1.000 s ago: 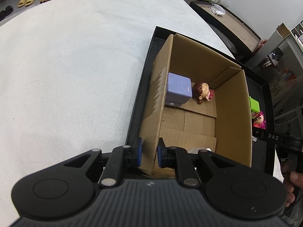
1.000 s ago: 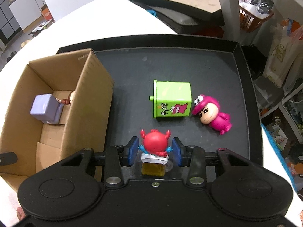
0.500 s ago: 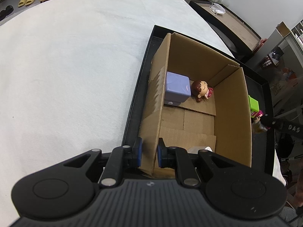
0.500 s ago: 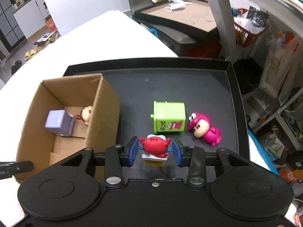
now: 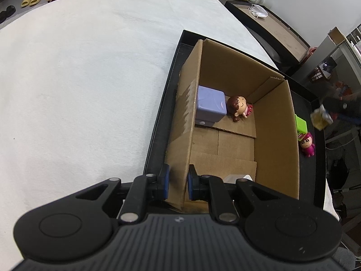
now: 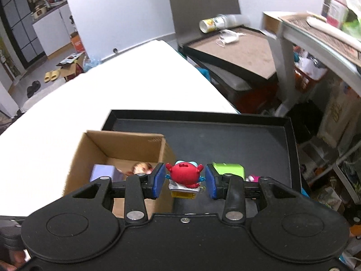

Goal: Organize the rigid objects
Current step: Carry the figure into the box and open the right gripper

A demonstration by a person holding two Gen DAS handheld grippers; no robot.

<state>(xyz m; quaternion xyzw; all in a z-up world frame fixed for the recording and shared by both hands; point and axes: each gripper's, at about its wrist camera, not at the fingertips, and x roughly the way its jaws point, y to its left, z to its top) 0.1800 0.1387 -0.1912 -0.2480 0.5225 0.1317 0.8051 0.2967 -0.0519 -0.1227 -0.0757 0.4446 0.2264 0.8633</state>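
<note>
My left gripper is shut on the near left wall of the open cardboard box, which stands in a black tray. A lilac cube and a brown-haired doll lie inside the box. My right gripper is shut on a red crab figure on a yellow base, held high above the tray beside the box. A green cube and a pink figure lie on the tray below.
The tray sits at the right edge of a white cloth-covered table. A second framed tray with a lying cup stands beyond. Shelves and bags crowd the right side.
My right gripper has lifted the red crab figure well up off the tray and tilted toward the room. My left gripper keeps its hold on the box wall.
</note>
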